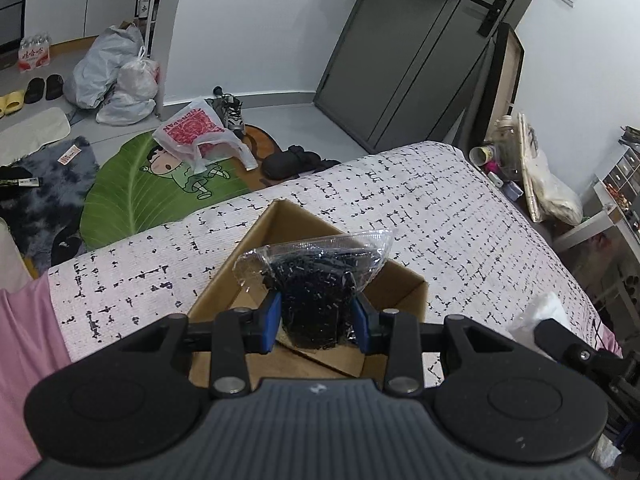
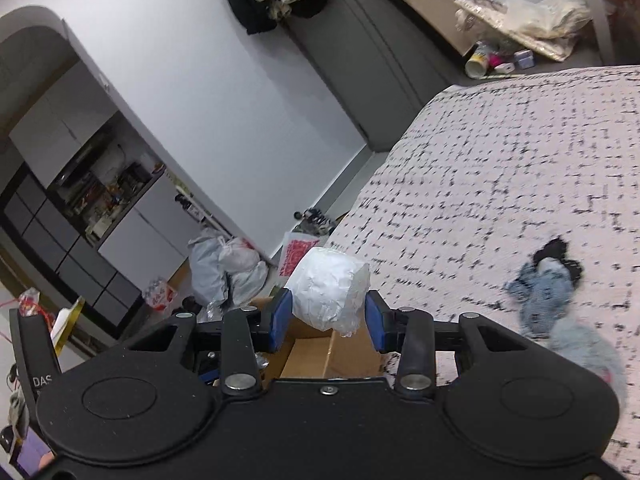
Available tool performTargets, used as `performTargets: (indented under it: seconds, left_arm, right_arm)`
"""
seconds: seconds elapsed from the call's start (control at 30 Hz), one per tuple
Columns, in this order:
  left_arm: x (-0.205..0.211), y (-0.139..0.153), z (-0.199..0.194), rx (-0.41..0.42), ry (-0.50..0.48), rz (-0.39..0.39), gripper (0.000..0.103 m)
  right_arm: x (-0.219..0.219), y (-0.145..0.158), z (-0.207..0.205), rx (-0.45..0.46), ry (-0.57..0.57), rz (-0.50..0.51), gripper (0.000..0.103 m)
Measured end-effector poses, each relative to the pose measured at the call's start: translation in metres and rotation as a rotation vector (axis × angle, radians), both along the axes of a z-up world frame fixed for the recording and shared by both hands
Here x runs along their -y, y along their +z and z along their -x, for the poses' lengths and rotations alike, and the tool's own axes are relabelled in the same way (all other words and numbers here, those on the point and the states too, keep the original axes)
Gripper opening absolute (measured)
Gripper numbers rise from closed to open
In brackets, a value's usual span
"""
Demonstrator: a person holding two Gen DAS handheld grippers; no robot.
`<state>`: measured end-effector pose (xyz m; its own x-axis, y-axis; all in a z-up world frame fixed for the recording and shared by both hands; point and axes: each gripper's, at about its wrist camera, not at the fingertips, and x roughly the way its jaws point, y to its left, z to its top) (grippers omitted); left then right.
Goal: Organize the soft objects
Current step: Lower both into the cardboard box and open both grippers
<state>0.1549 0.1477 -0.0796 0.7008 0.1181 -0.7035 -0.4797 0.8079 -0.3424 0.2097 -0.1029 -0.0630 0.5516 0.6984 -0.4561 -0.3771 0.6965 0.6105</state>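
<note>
My left gripper is shut on a clear plastic bag of black soft stuff, held over an open cardboard box that sits on the black-flecked white bedspread. My right gripper is shut on a white wrapped bundle, with the same cardboard box just below its fingers. A blue and black piece of cloth lies on the bedspread to the right, and a grey fluffy item lies close by it. The white bundle and the right gripper show at the right edge of the left wrist view.
Beyond the bed's far edge the floor holds a green leaf rug, plastic bags, shoes and a red-patterned bag. A dark grey door stands behind. Pink cloth lies at the bed's left.
</note>
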Motion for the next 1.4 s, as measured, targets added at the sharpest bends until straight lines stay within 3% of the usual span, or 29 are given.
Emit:
performTargets:
  seconds: [0.37,0.67,0.8,0.93,1.07,1.4]
  left_arm:
    - [-0.007,-0.010,-0.005,-0.004,0.021,0.002,0.046]
    - [-0.016,-0.007,0.006,0.053,0.062,0.010,0.059]
    - [-0.022,-0.008,0.008,0.047,0.088,0.026,0.060]
    - [-0.024,-0.008,0.010,0.039,0.100,0.038,0.060]
    - [-0.022,-0.006,0.012,0.049,0.087,0.037,0.061]
    - [-0.011,0.010,0.019,0.076,0.024,0.024,0.064]
  right_arm:
    - [-0.039,-0.015,-0.011,-0.026,0.027,0.010,0.039]
    - [-0.061,-0.021,-0.018,-0.043,0.049,-0.010,0.040]
    - [-0.068,-0.022,-0.022,-0.067,0.068,-0.022,0.040]
    - [-0.077,-0.028,-0.028,-0.126,0.102,-0.037,0.063]
    - [-0.070,-0.022,-0.018,-0.112,0.107,-0.023,0.078]
    - [-0.028,0.017,-0.002,-0.058,0.035,0.060,0.094]
